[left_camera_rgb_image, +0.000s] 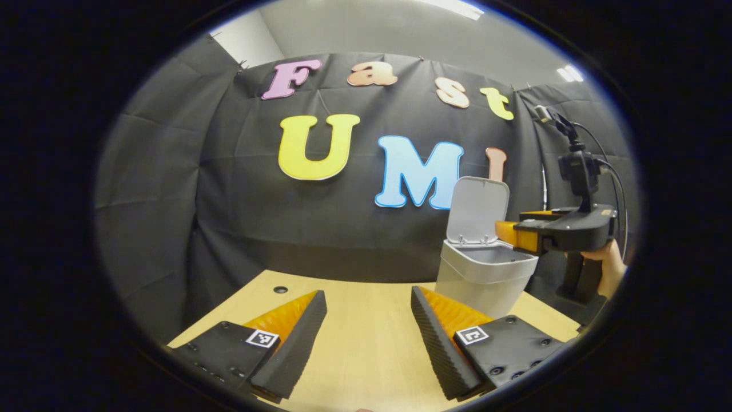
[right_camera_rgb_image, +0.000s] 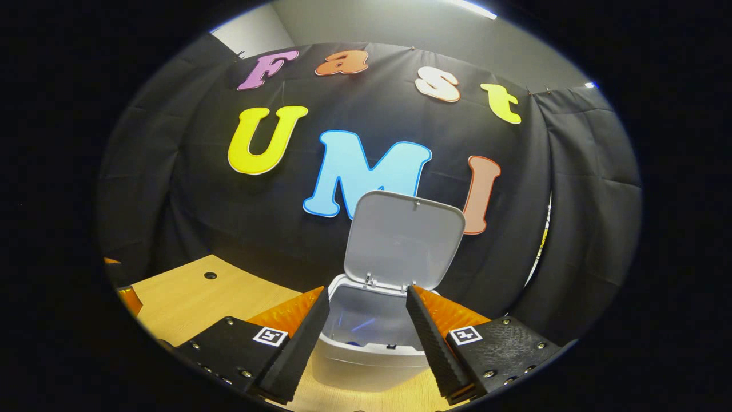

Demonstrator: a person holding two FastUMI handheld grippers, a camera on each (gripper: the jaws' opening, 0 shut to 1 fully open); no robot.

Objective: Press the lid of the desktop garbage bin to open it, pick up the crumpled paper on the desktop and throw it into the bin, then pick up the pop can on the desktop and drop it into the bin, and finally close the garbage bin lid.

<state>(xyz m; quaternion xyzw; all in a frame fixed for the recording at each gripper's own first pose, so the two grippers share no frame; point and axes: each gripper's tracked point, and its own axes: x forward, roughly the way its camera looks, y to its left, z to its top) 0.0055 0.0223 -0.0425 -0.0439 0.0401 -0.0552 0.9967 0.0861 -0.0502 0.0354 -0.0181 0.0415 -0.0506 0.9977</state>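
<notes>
A pale grey desktop bin stands at the right of the wooden table, its lid swung up. In the right gripper view the bin is directly below and ahead, lid upright, something blue glinting inside. My right gripper hangs open over the bin's mouth with nothing between its fingers. From the left gripper view, that right gripper hovers above the bin, held by a hand. My left gripper is open above bare tabletop, left of the bin.
The wooden table has a small round hole near its back left. The black cloth wall closes in behind and to both sides. The table's right edge lies just past the bin.
</notes>
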